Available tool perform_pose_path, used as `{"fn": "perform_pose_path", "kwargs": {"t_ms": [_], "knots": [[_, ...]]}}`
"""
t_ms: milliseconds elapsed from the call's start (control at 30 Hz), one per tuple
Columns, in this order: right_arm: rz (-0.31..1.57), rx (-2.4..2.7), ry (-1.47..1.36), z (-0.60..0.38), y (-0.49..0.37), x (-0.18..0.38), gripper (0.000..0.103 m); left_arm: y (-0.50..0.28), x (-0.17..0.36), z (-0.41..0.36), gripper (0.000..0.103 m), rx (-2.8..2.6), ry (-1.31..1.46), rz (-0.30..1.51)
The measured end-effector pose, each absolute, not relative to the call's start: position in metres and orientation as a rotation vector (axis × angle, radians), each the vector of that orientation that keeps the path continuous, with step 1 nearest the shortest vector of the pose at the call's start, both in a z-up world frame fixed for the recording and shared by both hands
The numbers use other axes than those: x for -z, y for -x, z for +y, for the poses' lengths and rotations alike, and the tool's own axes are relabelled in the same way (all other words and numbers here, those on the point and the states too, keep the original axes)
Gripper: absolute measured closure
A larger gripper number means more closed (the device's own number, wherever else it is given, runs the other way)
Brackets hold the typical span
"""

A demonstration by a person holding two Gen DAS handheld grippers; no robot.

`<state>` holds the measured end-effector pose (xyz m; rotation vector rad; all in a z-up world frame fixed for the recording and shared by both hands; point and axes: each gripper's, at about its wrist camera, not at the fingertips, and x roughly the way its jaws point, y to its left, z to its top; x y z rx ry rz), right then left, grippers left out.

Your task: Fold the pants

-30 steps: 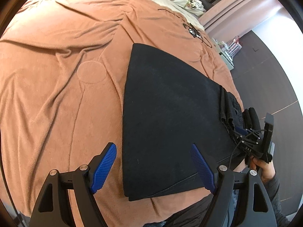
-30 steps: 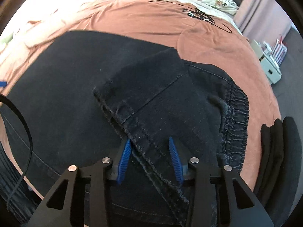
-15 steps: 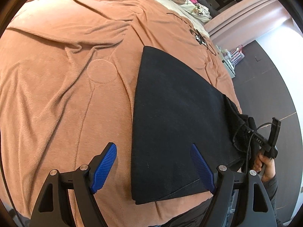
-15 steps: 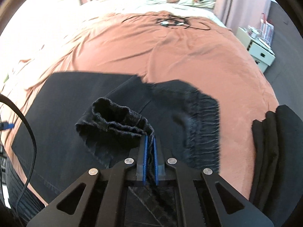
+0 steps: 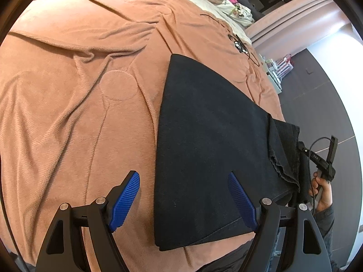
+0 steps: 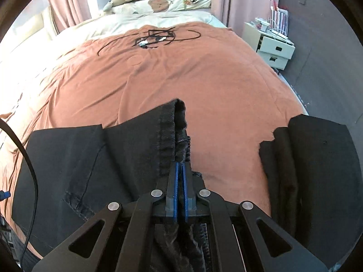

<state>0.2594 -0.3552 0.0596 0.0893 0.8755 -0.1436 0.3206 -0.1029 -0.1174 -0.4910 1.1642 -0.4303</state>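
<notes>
Pants (image 5: 208,149) lie dark and flat across the near side of the bed (image 5: 74,95), on its rust-coloured blanket, and the waistband end is up off the blanket right now. Right tool (image 6: 179,170) has its blue pads pressed tight together with the elastic waistband (image 6: 174,136) pinched between them, lifting that end so the cloth hangs in a ridge above the rest of the garment. Left tool (image 5: 186,200) hovers over the near corner of the pants with its fingers spread wide and nothing between them, touching no cloth. A second dark pile (image 6: 313,163) sits just off to the right on the bed, apart from the work. By the look of it, this is the folding step itself: the waist end raised, ready to be carried over the legs. Next move calls for laying that waistband across evenly so the edges line up, with the left tool free to pin or smooth the lower layer against sliding.
</notes>
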Motion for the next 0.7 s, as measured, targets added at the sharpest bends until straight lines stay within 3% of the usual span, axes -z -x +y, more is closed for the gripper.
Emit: {"fn": "perform_pose_path", "kwargs": {"t_ms": [100, 167, 233, 267, 700], "knots": [[0.861, 0.148, -0.054, -0.345, -0.251, -0.064, 0.097, -0.323, 0.120, -0.101, 0.022, 0.421, 0.491, 1.174], [0.854, 0.122, -0.022, -0.334, -0.244, -0.066, 0.082, -0.322, 0.121, -0.100, 0.022, 0.418, 0.494, 1.176], [0.836, 0.099, 0.005, -0.325, -0.237, -0.068, 0.043, -0.322, 0.120, -0.099, 0.022, 0.419, 0.495, 1.175], [0.824, 0.082, 0.021, -0.319, -0.233, -0.069, 0.038, -0.322, 0.120, -0.099, 0.022, 0.419, 0.496, 1.174], [0.904, -0.226, 0.231, -0.260, -0.208, -0.034, 0.037, -0.317, 0.123, -0.096, 0.022, 0.424, 0.512, 1.186]]}}
